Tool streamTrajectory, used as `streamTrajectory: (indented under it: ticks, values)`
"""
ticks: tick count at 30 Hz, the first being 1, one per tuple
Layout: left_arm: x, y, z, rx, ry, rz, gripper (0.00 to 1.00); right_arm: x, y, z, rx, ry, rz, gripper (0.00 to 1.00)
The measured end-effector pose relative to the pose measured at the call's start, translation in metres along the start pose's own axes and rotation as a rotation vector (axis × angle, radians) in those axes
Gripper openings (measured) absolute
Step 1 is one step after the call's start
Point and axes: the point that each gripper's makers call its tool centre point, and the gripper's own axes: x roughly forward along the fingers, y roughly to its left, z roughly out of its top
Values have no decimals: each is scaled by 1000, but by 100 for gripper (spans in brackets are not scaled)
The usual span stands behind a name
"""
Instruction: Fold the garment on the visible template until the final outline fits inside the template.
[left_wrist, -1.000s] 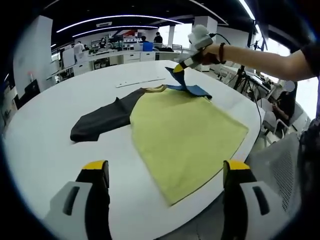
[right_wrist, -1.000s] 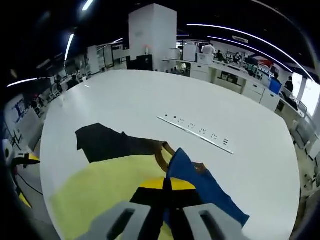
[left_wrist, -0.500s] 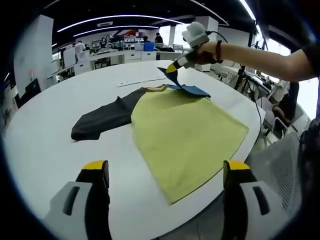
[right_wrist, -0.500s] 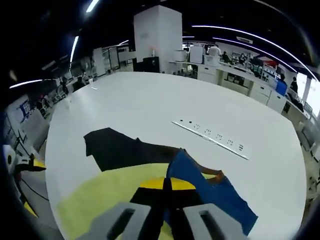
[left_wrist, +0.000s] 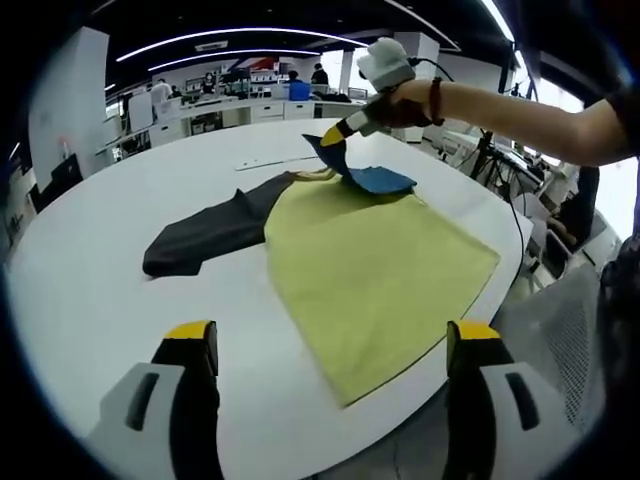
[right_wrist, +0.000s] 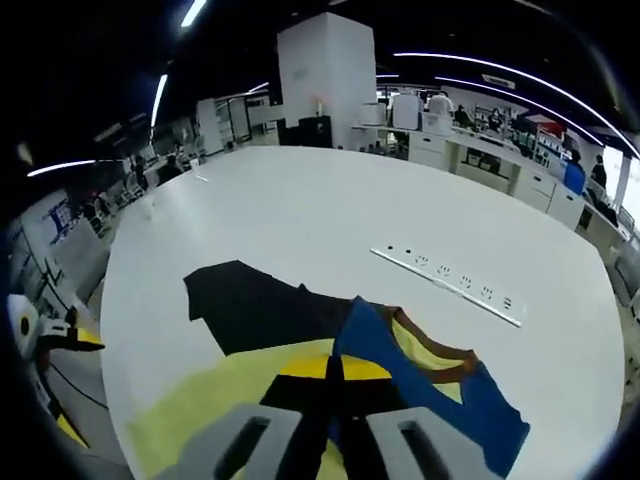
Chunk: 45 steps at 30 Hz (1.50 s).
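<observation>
Raised since earlier: blue sleeve (left_wrist: 368, 177), clamped in right gripper (left_wrist: 333, 135) above yellow garment (left_wrist: 380, 270) on white table (left_wrist: 90, 300). Left gripper (left_wrist: 335, 345): jaws apart, holding nothing, near garment hem.

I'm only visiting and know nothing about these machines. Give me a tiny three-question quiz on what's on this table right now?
1. True or false: the right claw is pinching the blue sleeve of the shirt.
2. What colour is the shirt's other sleeve, lying flat on the white table?
3. The left claw is: A) open and holding nothing, B) shut on the yellow shirt body, C) gripping the long white strip.

Key: 1 true; 2 black, or very dark grey; 3 A.
</observation>
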Motion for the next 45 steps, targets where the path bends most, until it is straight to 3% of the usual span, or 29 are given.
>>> streamTrajectory:
  ticks: [22, 33, 45]
  values:
    - [0, 3, -8, -14, 15, 7, 92, 9, 53, 15, 43, -55, 121, 0]
    - [-1, 5, -10, -15, 13, 11, 92, 28, 65, 4, 56, -31, 134, 0]
    - [-6, 13, -18, -35, 19, 21, 92, 66, 80, -14, 123, 6, 139, 0]
